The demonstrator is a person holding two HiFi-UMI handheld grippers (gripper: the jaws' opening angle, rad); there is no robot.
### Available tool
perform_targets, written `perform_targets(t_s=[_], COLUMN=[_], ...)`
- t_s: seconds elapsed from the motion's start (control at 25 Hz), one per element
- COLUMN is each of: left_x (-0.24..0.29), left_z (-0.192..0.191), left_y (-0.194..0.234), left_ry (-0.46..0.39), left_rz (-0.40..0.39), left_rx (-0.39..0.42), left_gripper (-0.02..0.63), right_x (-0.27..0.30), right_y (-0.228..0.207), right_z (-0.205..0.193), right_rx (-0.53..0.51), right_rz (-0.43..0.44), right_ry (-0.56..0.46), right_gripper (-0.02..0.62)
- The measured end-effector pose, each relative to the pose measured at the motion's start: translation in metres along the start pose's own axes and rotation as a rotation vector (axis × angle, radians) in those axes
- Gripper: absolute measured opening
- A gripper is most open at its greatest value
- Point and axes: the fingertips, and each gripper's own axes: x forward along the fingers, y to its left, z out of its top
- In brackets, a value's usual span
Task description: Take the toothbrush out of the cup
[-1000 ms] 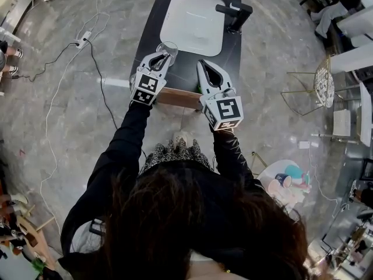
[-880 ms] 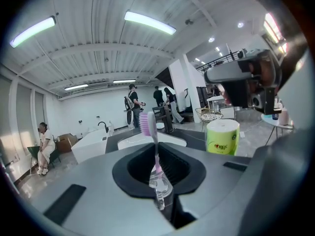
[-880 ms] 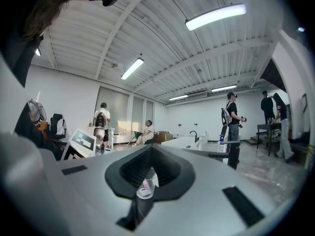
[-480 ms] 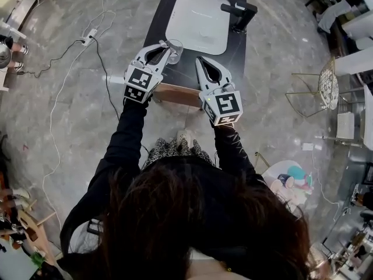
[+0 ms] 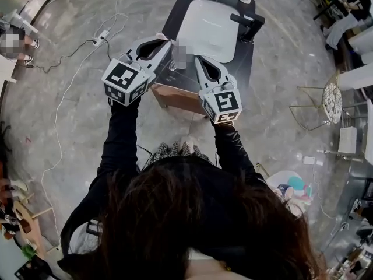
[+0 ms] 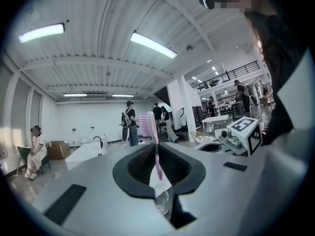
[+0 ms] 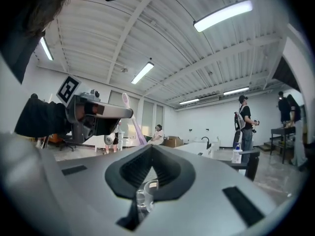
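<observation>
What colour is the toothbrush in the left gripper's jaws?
The toothbrush is pink; the left gripper view shows it best.

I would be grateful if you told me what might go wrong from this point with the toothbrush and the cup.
1. The left gripper clamps the pink toothbrush upright by its thin handle alone, so it may pivot or slip out while being carried away.
2. The right gripper seems to pinch only the thin wall of the glass cup at its jaw tips, so the cup may tip or slide free.
</observation>
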Motion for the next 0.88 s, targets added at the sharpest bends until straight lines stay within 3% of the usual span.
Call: perform_targets(t_s=[0.2,0.36,0.6,0.88], left_x=[-0.011,-0.013,-0.013,-0.006], left_z=[0.024,0.036,0.041,0.038], left_y=[-0.007,-0.016,-0.03,-0.035], left_ry=[0.008,0.039,0.096,0.113], left_rz=[-0.034,-0.086,-0.156,-0.207], left_rx=[0.033,0.051,0.095,0.078], left_gripper=[0.026,0.026,0.026,0.026], right_x=[0.013,0.023,0.035,0.042], right_y=[0.013,0.018,0.032,0.033], right_z=[0.004,0.004,0.008,0.0], right_rx=[-0.062,-0.096,-0.153,-0.149], right_rz=[0.049,0.069,0.115,0.11], right_ry=[0.015,0.029,0.039,0.062], right_gripper=[0.014,0.107,0.109,0.107])
